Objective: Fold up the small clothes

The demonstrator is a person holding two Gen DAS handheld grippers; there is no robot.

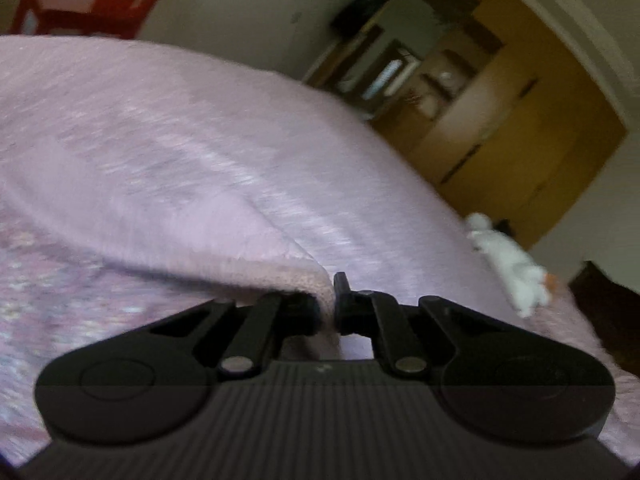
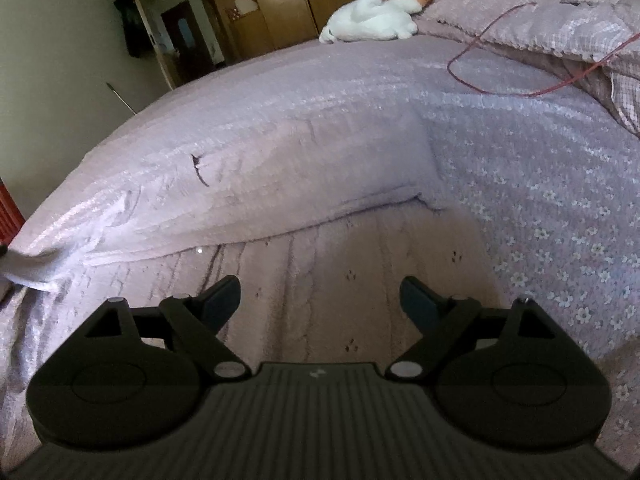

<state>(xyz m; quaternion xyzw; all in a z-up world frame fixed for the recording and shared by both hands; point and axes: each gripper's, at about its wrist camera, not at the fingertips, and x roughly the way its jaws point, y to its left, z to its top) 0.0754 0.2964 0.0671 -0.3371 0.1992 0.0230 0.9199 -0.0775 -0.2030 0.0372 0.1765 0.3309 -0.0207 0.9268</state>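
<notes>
while left hand-held gripper (image 1: 334, 304) pinches pink knit garment (image 1: 168, 168) edge for folding toward 12 o'clock, right hand-held gripper (image 2: 320, 300) hovering agape, nothing held.

Bed (image 2: 560, 208) covered with lilac floral spread. Lying on it: pink knit garment (image 2: 320, 184) partly folded, white plush toy (image 2: 372, 16) at far edge, red cord (image 2: 480, 88), rumpled quilt (image 2: 560, 20).

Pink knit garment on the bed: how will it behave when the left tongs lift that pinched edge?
Probably floppy: the pink knit garment already drapes from the edge pinched in the left tongs. Likely light, since one pinch raises a wide flap. The cable-knit texture probably grips well, but may stretch or sag.
</notes>
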